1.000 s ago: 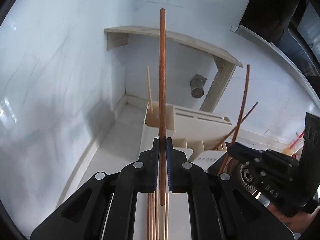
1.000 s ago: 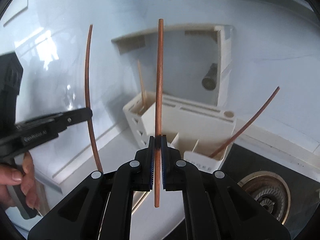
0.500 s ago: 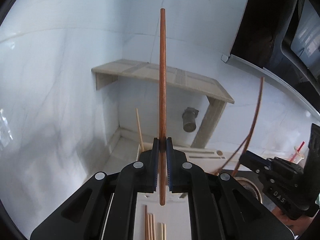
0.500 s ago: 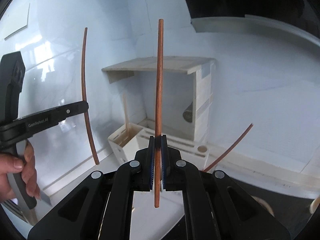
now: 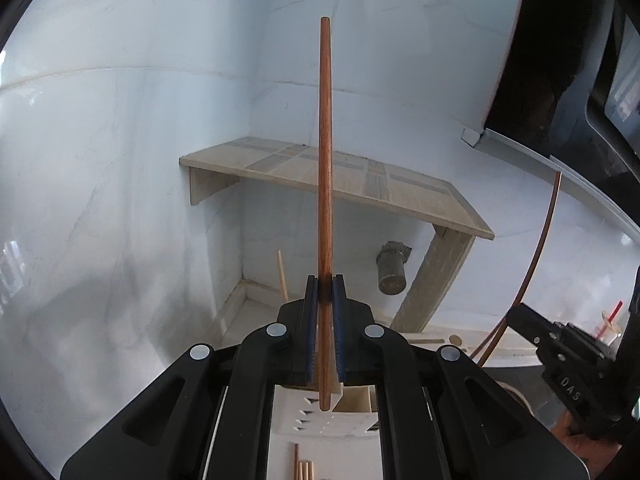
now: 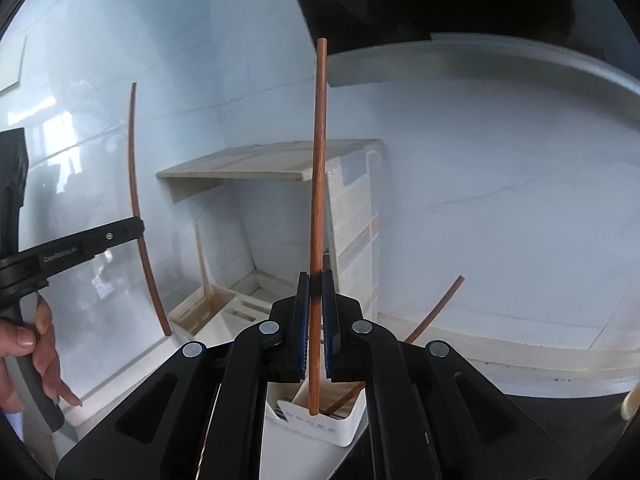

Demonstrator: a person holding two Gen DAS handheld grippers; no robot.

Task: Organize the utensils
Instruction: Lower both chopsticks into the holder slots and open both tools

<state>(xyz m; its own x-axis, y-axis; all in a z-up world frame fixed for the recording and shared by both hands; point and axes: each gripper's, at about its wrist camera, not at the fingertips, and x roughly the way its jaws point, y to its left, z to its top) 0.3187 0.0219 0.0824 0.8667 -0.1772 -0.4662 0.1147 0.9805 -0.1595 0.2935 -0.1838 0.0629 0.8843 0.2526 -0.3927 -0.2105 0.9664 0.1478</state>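
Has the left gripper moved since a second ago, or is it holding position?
Yes. The left gripper, shut on its brown chopstick, has tilted up: the wooden shelf and white utensil holder sit lower in its view.

We see two reddish-brown wooden chopsticks, each upright and raised above the white utensil holder. One chopstick stands just over its near compartments; the other chopstick hangs over its front slot. A third brown stick leans out of the holder, tilted right. A pale stick stands, apparently, in its far corner.
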